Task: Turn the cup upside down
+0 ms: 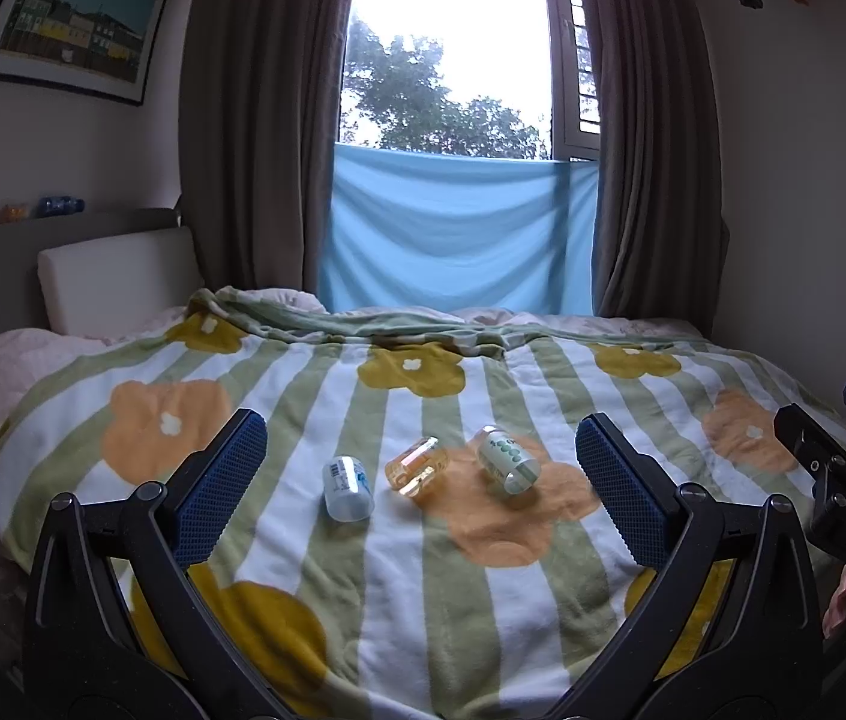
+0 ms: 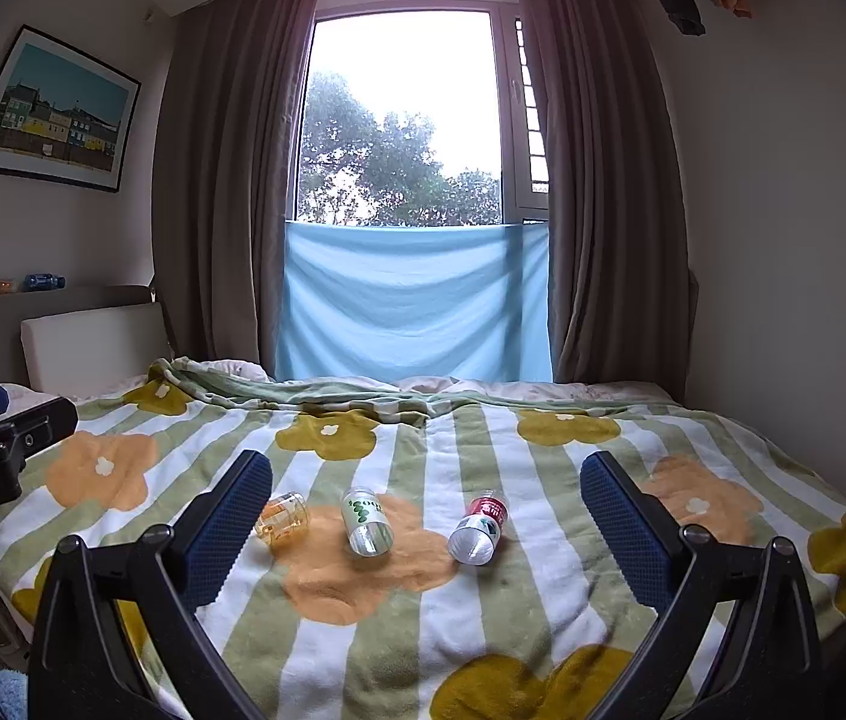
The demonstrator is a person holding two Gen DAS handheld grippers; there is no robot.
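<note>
Place: a bedroom in a home
Bed: a wide bed (image 2: 633, 396) under a striped flower blanket (image 2: 423, 600), pale cushion (image 2: 93, 342) against the headboard
Window: brown curtains (image 2: 219, 180) either side of a window (image 2: 405, 120) with trees outside, a blue sheet (image 2: 417, 300) hung across its lower part
Wall: framed picture (image 2: 54, 111) of coloured houses
</note>
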